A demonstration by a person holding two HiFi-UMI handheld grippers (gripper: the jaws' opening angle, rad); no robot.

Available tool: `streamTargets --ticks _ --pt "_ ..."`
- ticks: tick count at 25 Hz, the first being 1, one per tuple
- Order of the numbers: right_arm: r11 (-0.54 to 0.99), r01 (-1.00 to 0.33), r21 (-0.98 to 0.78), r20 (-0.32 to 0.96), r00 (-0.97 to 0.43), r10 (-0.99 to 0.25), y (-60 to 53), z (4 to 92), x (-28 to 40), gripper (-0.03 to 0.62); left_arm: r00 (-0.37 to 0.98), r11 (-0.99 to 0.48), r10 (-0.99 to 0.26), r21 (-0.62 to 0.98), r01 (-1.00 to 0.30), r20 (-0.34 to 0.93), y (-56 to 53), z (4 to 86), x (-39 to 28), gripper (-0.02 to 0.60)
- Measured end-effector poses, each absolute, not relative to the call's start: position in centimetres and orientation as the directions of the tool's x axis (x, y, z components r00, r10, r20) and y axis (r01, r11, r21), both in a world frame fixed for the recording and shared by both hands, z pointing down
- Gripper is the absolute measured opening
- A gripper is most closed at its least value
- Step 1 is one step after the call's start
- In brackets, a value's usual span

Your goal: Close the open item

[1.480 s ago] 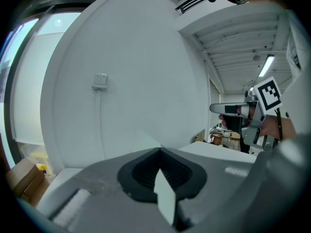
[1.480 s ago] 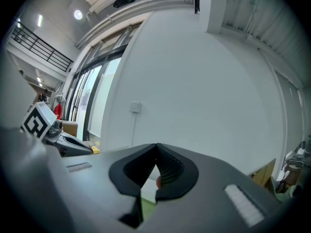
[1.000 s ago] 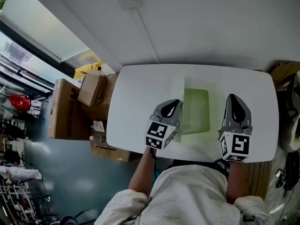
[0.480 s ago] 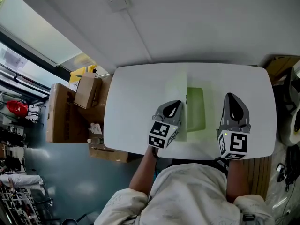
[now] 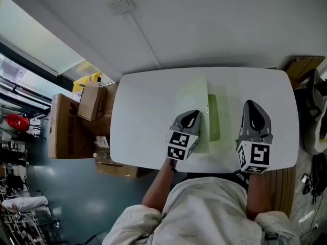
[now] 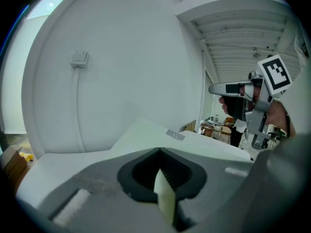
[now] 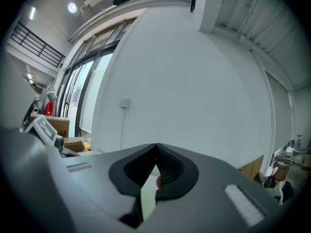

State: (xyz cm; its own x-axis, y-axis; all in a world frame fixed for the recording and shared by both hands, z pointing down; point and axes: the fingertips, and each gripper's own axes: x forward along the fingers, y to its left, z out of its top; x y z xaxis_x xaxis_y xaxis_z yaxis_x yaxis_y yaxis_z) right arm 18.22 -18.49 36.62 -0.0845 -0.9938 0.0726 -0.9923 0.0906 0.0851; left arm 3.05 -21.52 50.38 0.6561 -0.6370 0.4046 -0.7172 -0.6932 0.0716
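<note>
One green folder [image 5: 213, 118], cover [image 5: 193, 98] clamped in left tool [image 5: 189, 117]

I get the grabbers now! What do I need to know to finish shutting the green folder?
Left gripper: shut on the edge of the folder's pale cover, which is lifted and tilted over the green bottom half.
Right gripper: jaws together, holding nothing, over the table to the right of the folder.
Done: the cover is gripped and partway over.
Left to do: probably swing it down to the right until it lies flat, then let go.
</note>
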Motion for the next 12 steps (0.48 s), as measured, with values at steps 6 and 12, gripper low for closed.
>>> streamTargets --ticks 6,12 --pt "0.075 -0.994 0.083 0.078 -0.069 -0.995 -18.1 36.9 19.2 0.002 0.652 -0.688 -0.625 0.091 -0.72 0.43 -21.5 51.8 4.2 0.0" --pt "0.064 -0.994 0.085 0.083 -0.057 -0.995 -17.7 37.0 20.1 0.002 0.646 -0.686 -0.622 0.089 -0.722 0.443 -21.4 52.6 5.0 0.0"
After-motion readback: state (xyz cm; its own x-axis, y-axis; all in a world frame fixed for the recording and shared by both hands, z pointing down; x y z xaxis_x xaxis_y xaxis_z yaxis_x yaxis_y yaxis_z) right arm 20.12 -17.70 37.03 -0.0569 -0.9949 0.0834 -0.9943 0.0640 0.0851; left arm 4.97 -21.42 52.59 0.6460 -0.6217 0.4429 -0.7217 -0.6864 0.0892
